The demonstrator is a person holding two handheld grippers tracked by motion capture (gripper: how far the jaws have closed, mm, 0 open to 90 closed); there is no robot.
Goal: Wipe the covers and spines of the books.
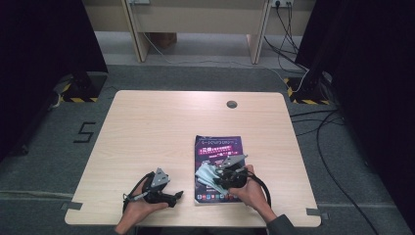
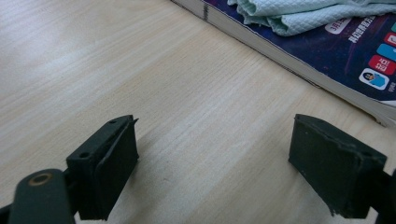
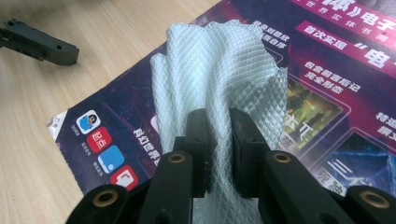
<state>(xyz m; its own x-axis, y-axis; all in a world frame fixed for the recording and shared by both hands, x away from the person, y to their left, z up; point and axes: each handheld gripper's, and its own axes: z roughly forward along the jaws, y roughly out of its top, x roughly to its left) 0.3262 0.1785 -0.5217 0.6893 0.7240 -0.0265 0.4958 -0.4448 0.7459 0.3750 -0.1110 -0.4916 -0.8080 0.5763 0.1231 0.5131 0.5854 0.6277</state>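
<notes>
Cloth (image 3: pixel 215 88), pale green with a diamond weave, is pinched between the nearly closed jaws of the right hand-held gripper (image 3: pixel 219 154) above a purple magazine (image 1: pixel 219 152). Left gripper view shows the left hand-held gripper (image 2: pixel 215 163) wide open and empty over the worktop (image 1: pixel 156 127).

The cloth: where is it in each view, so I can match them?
High view: pale green cloth on the magazine's near left part, at the right gripper.
Left gripper view: top right.
Right gripper view: centre, pinched between the jaws.
Shared landmark: the magazine.
</notes>
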